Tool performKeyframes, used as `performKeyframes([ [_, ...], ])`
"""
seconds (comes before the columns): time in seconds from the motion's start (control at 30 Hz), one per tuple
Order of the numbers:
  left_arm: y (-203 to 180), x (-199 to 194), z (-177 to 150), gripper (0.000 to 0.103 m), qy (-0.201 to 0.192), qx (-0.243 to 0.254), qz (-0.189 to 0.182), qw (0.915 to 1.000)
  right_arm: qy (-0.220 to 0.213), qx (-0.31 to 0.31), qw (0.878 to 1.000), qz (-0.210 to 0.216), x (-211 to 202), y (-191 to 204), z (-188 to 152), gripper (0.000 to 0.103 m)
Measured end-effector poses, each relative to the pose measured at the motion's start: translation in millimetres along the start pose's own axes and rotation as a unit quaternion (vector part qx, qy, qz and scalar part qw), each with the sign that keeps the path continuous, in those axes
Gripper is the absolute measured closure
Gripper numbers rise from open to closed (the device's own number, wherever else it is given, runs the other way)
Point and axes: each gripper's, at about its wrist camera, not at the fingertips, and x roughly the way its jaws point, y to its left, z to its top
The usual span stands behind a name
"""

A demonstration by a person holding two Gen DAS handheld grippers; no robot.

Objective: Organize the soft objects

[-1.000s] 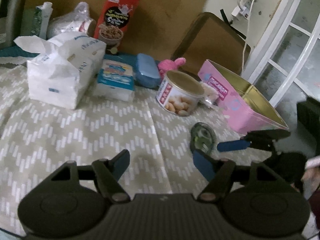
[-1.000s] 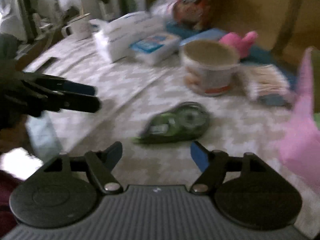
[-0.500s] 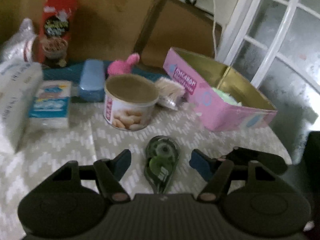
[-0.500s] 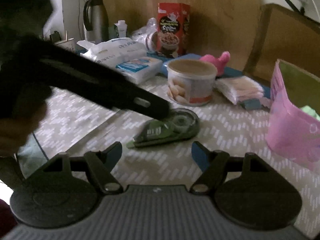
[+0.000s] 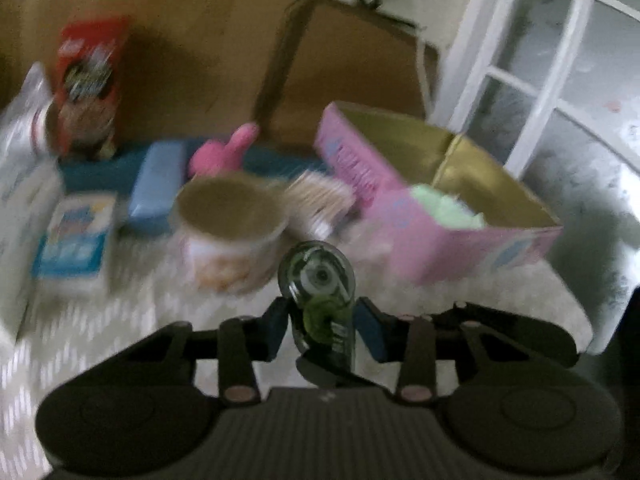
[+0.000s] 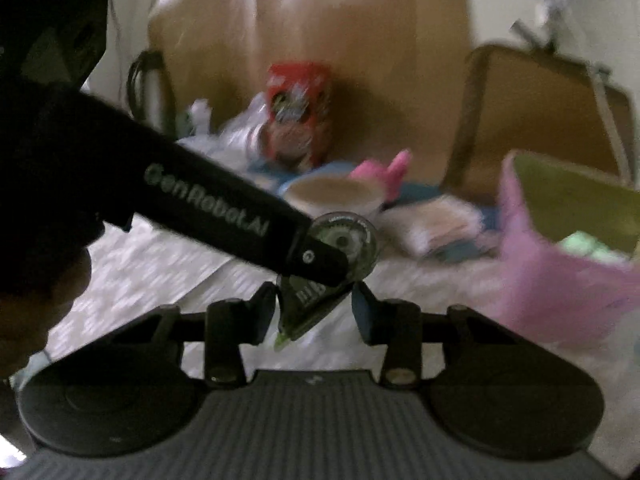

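The pink box (image 5: 460, 240) already holds a green item (image 5: 444, 210); the pink plush (image 5: 224, 154) remains on the table (image 5: 100, 320). Both the left gripper (image 5: 320, 326) and the right gripper (image 6: 316, 306) are clamped on the correction-tape dispenser (image 5: 320, 284), lifted off the table near the box. Its long axis runs along the left gripper's fingers, round end forward.

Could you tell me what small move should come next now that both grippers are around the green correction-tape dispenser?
Probably the right gripper should back off: the left gripper is already shut on the green correction-tape dispenser, and can carry it toward the open pink cardboard box.
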Motion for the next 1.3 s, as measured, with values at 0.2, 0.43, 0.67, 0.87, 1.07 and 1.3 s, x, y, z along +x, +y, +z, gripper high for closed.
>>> performKeyframes([
  [0.2,-55,4,44,0.066,-0.031,0.06,-0.03,0.9973,-0.065,0.004,0.995,-0.075,-27,-48,19,0.058],
  [0.43,-130,64,97,0.058,-0.043,0.113,-0.075,0.9898,-0.059,0.031,0.983,-0.169,-18,-135,24,0.057],
  [0.67,-143,89,103,0.054,-0.061,0.088,-0.057,0.9926,-0.074,0.1,0.963,-0.239,-41,-181,5,0.049],
  [0.87,-65,15,69,0.052,-0.088,0.032,-0.052,0.9943,-0.101,0.11,0.985,-0.089,-46,-144,26,0.053],
  [1.07,8,-34,5,0.052,-0.071,-0.019,0.005,0.9973,-0.015,0.026,1.0,-0.003,27,-101,83,0.053],
  [1.3,48,-59,-39,0.052,-0.062,-0.058,0.018,0.9962,0.208,-0.006,0.977,-0.051,156,-106,123,0.053],
])
